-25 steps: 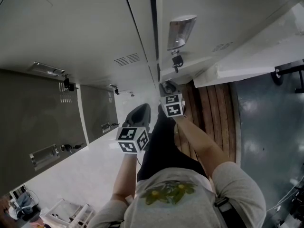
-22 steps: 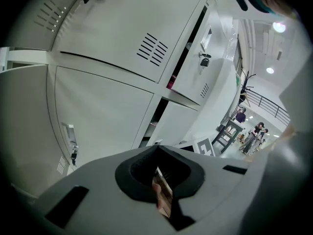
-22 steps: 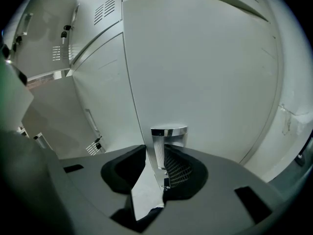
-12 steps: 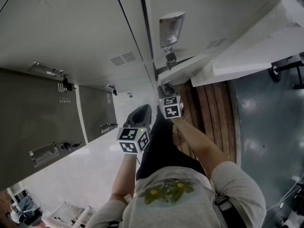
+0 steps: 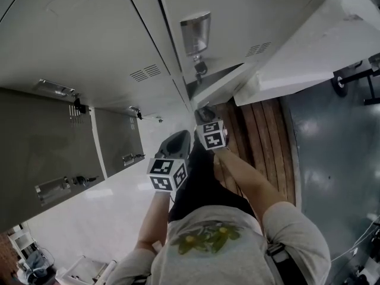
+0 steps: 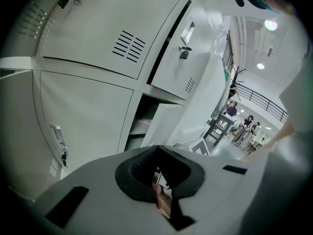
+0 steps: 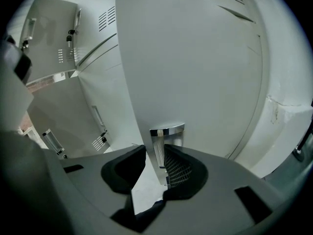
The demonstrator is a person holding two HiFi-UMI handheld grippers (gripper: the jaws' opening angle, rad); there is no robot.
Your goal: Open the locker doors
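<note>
Your right gripper (image 7: 155, 155) is standing with its jaws well apart, and the chrome handle (image 7: 163, 151) of the lower locker door (image 7: 195, 62) is sitting upright between them, low in the middle of the right gripper view. The handle is lying against the ribbed pad (image 7: 178, 170) on the right side of that frame. The pad on the left is standing clear of it, with pale floor showing through the gap, so the jaws are not clamping it. The door's grey face is filling the centre of the frame above the jaws. Your left gripper (image 6: 157, 148) is showing its jaw tips meeting at a point, low in the middle of the left gripper view, and it is gripping nothing. Past those tips and apart from them, the lower locker door (image 6: 171, 126) is hanging swung out from its dark open compartment (image 6: 139, 124). An upper door (image 6: 171, 48) is sitting above it, with a small lock (image 6: 184, 54) dangling under its handle. In the head view the left gripper (image 5: 177, 140) is hovering mid-frame. The right gripper (image 5: 206, 113) is reaching just up and right of it, at the foot of the lockers beside the wooden floor (image 5: 261, 135).
</note>
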